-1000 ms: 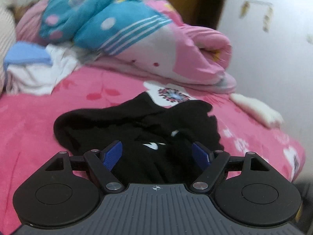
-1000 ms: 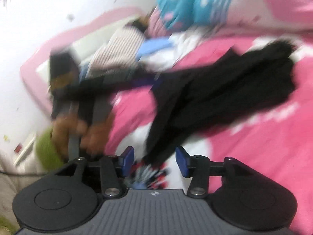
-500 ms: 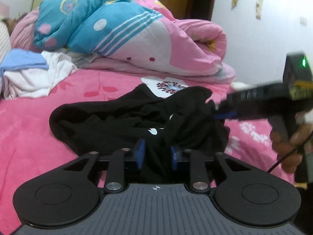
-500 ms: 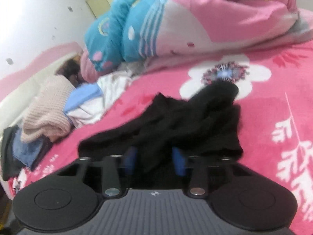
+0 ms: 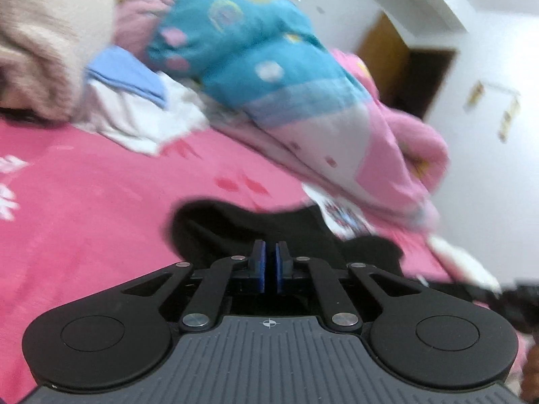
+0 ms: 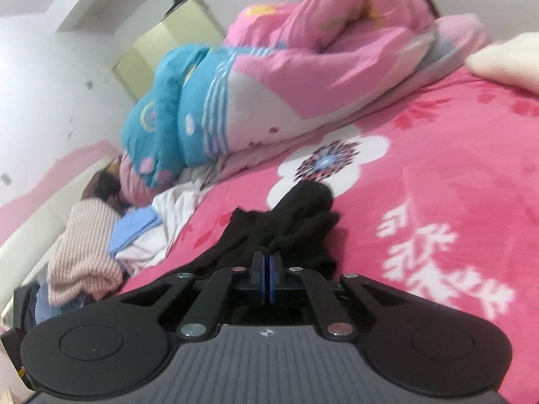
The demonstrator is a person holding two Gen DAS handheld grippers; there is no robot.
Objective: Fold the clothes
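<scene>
A crumpled black garment (image 5: 235, 229) lies on the pink flowered bedspread (image 5: 84, 195). My left gripper (image 5: 269, 259) is shut on the near edge of the black garment, blue pads almost together. In the right wrist view the same black garment (image 6: 296, 215) stretches away from my right gripper (image 6: 268, 269), which is shut on its near edge too. The cloth between the pads is hidden by the fingers.
A rolled pink and blue quilt (image 5: 286, 84) (image 6: 269, 77) lies across the far side of the bed. A pile of white, blue and beige clothes (image 5: 128, 101) (image 6: 101, 235) sits at the left. A white item (image 6: 505, 57) lies at the far right edge.
Both grippers have closed fully on the black garment's near edge. The left view has swung left and tilted; the right gripper has moved in close to the cloth.
</scene>
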